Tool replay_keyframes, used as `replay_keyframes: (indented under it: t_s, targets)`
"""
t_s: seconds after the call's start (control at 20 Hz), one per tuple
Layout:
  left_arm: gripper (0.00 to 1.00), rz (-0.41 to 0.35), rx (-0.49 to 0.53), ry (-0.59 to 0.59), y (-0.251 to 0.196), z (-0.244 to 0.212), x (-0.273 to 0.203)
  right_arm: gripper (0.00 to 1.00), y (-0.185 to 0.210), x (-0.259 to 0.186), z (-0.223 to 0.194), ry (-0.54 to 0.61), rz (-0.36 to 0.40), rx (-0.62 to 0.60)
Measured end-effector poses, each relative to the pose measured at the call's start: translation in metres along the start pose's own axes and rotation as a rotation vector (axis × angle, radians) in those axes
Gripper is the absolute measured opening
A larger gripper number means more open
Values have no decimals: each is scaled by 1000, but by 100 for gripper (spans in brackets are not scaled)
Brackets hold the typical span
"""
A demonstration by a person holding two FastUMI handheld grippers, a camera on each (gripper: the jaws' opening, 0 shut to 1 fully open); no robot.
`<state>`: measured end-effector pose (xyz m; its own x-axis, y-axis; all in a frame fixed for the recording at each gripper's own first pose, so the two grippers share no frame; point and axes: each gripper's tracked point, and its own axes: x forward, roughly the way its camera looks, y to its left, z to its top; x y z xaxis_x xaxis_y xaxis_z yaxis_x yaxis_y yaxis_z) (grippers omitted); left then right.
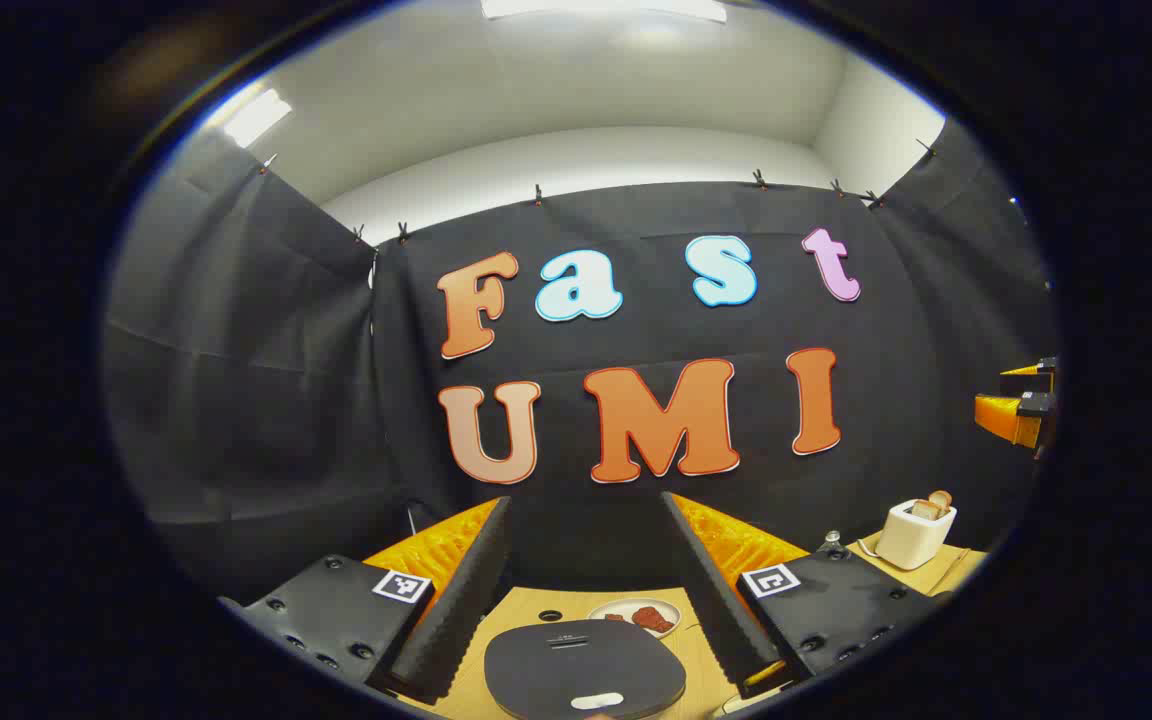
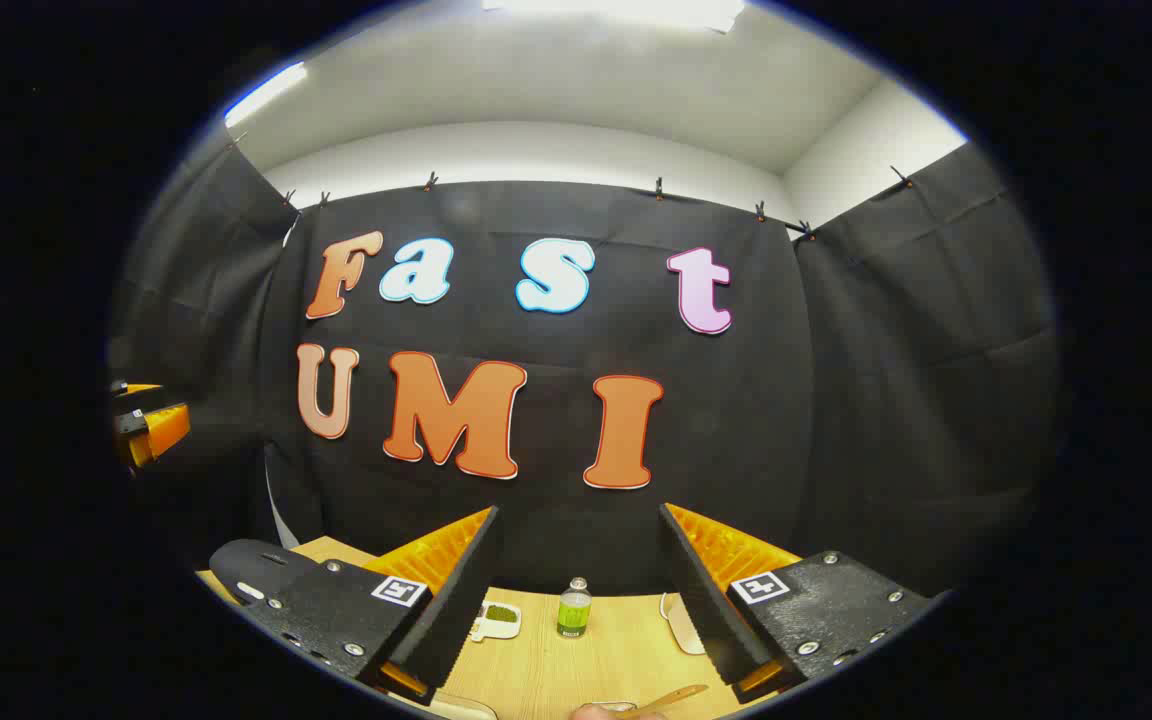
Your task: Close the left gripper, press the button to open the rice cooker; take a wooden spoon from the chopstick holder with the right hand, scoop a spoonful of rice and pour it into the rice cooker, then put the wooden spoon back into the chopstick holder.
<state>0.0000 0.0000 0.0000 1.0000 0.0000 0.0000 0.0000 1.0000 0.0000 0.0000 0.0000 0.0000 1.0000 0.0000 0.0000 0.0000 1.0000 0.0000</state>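
The rice cooker's dark lid lies shut low in the left gripper view, with a pale button at its near edge. My left gripper stands open above it and holds nothing. In the right gripper view the cooker sits at the lower left, and a wooden spoon's handle pokes in at the bottom edge. My right gripper is open above the table with empty fingers. Each gripper also appears far off in the other's view: the right gripper and the left gripper.
Behind the cooker rests a plate with reddish food. A white toaster with bread stands at the right. On the wooden table are a small dish of green grains, a green-labelled bottle and a white scoop.
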Motion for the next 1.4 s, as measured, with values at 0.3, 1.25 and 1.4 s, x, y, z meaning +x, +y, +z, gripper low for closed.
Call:
replay_keyframes:
  t_s: [0.3, 1.25, 1.4]
  targets:
    - [90, 17, -7, -6, -13, -1, -22, 97, 11, 12, 20, -36, 63, -4]
    - [90, 19, 68, -16, -49, 16, -24, 97, -32, 8, -13, 25, 45, 30]
    - [100, 19, 71, -8, -50, 13, -23, 95, -29, 5, -17, 30, 54, 3]
